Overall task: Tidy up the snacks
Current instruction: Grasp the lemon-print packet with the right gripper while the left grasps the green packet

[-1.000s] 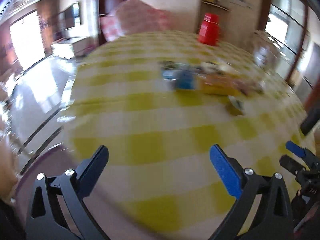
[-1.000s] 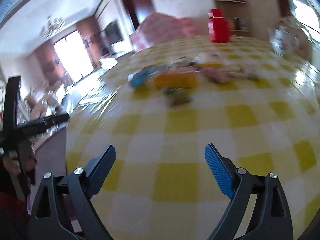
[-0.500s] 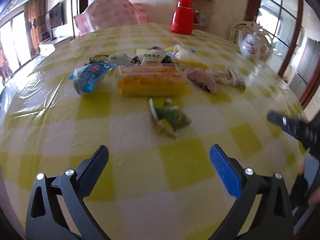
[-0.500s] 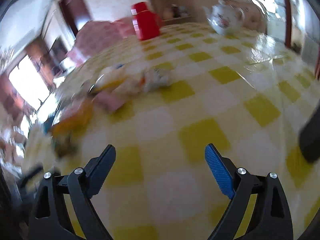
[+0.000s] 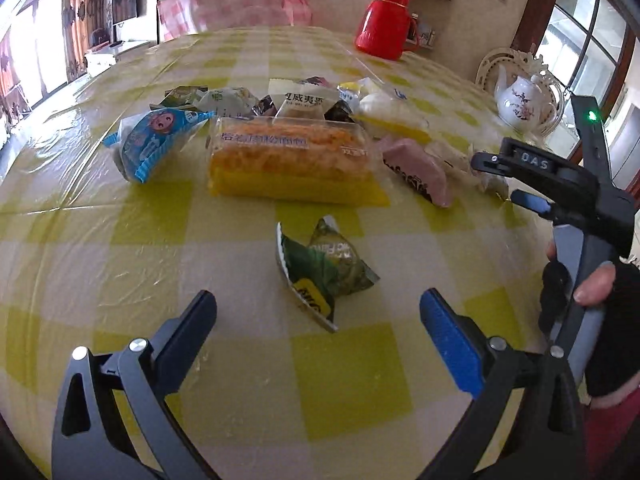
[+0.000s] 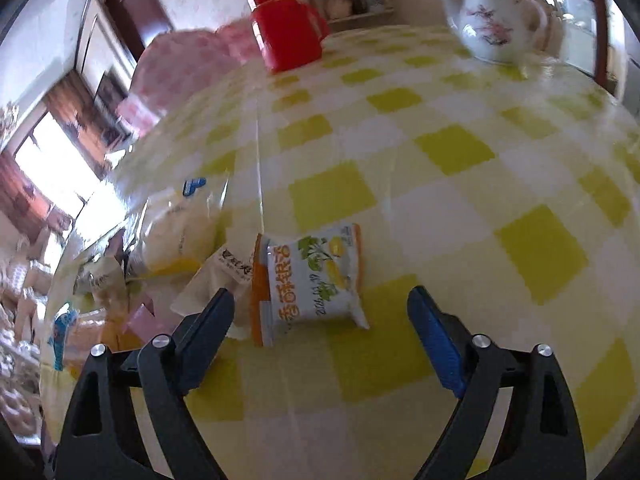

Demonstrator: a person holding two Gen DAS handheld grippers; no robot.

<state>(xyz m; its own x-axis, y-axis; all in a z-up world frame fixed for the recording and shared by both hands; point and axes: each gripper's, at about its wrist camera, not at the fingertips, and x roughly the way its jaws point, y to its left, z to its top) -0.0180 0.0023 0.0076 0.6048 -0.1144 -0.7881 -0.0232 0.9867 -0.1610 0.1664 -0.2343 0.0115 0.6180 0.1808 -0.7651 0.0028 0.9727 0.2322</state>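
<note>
While my left gripper (image 5: 318, 316) stands apart above the green packet (image 5: 324, 270), my right gripper (image 6: 320, 312), jaws just narrowing yet apart, straddles the white packet (image 6: 314, 280) on the bench (image 6: 460, 184).

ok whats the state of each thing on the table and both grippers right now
left gripper: open, empty, above the table
right gripper: open, jaws just been closing, nothing pressed
green snack packet: sealed, lying alone
orange-and-white snack packet: sealed, flat, ahead of the right gripper
yellow cake pack: wrapped, lying flat
red flask: upright, lid on
teapot: upright, lid on
</note>
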